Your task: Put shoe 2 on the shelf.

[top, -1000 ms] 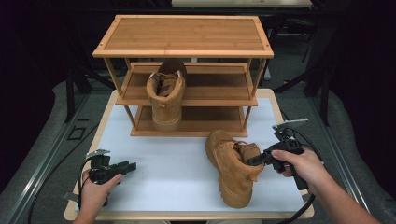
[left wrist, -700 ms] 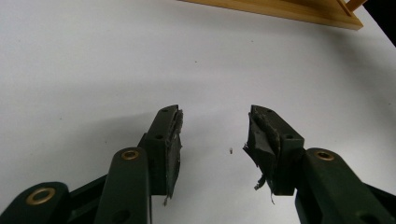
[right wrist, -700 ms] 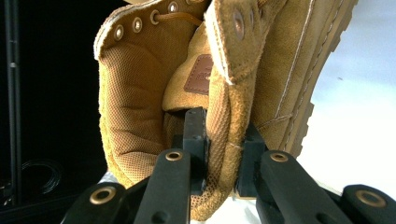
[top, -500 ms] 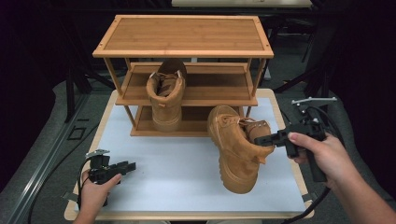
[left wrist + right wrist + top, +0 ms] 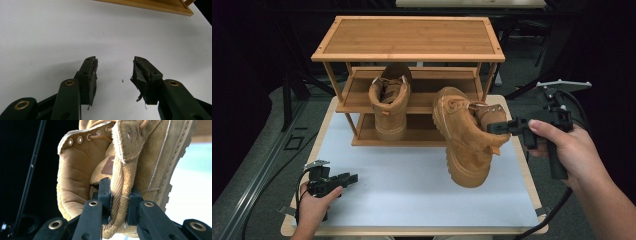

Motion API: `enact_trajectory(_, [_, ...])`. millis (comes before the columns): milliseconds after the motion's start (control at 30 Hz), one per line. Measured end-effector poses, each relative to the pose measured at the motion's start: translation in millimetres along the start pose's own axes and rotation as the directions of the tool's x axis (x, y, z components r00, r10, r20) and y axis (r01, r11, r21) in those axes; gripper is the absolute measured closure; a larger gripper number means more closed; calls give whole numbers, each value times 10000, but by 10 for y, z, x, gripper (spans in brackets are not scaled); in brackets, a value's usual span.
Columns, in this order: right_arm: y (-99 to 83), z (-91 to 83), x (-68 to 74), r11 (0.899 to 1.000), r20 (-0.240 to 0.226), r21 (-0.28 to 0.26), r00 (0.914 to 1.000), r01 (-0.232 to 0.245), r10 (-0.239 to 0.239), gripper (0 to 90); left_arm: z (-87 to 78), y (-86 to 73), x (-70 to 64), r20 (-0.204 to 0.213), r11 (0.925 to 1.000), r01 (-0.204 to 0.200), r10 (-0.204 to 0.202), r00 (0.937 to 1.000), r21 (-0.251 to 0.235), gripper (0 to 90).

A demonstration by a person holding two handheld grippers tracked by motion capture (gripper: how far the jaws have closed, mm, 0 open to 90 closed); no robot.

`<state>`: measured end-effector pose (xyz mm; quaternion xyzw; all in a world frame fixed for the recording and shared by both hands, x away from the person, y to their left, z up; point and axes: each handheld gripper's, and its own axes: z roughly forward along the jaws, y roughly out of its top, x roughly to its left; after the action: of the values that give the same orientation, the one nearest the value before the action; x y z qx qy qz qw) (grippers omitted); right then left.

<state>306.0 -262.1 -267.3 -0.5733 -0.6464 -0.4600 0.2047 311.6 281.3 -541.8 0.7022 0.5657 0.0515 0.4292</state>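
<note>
High view: a wooden shoe rack (image 5: 408,40) stands at the back of a white table (image 5: 412,190) in a dark room, one boot (image 5: 389,102) on its middle shelf. The right gripper (image 5: 498,127) pinches the second boot (image 5: 464,140) by its collar, lifted beside the rack; level it, then slide it in. The left gripper (image 5: 348,177) rests spread and empty.

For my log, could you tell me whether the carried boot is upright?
Tipped: the boot hangs tilted, collar pinched by the right tool.
</note>
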Motion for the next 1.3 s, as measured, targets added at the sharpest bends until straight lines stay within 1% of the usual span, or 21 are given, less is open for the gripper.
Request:
enact_trajectory(33, [41,13,4,10000,-4,-33,10000,61,-61,791,1,0,3,7,10000,12,-12,10000,-8,537])
enact_trajectory(67, [83,41,11,9997,57,-181,9999,139,-138,791,2,1,8,9,10000,-10,10,10000,6,536])
enact_trajectory(100, [133,54,4,9997,54,-184,9998,174,-173,791,3,1,11,9,10000,1,-1,10000,18,536])
enact_trajectory(133, [179,79,-2,9993,48,-346,9999,129,-127,791,4,1,16,13,10000,10,-10,10000,16,536])
enact_trajectory(167, [225,101,-4,9993,87,-343,9998,156,-154,791,5,0,19,8,10000,66,-66,10000,4,537])
enact_trajectory(267, [340,198,-16,9981,257,-590,9996,163,-148,791,-2,0,34,47,10000,93,-93,9999,35,537])
enact_trajectory(367, [446,295,-54,9971,419,-767,9991,23,9,790,-1,0,38,46,9999,116,-116,9999,0,537])
enact_trajectory(567, [638,443,-133,9932,617,-1158,9981,70,1,790,6,1,45,58,10000,86,-86,9999,44,537])
enact_trajectory(600, [655,463,-140,9924,593,-1232,9982,64,9,790,7,2,45,59,9999,94,-94,9999,36,537])
enact_trajectory(833, [787,680,-183,9847,904,-1724,9959,237,-81,790,11,4,60,60,9999,117,-117,9999,41,537])
enact_trajectory(867, [802,716,-179,9847,1004,-1723,9949,263,-90,790,11,5,63,55,10000,95,-96,9999,28,537])
enact_trajectory(933, [822,785,-176,9825,1003,-1840,9949,275,-91,790,10,6,64,57,9999,128,-128,9999,4,537])
enact_trajectory(1067, [848,925,-144,9813,1281,-1862,9914,494,-256,790,4,6,74,61,9999,125,-125,9999,5,537])
enact_trajectory(1200, [873,1028,-115,9791,1361,-1957,9903,547,-281,790,-2,6,74,73,9999,157,-157,9998,-11,537])
enact_trajectory(1300, [857,1112,-111,9763,1438,-2062,9889,657,-362,790,-10,8,80,47,9999,151,-151,9999,-37,537])
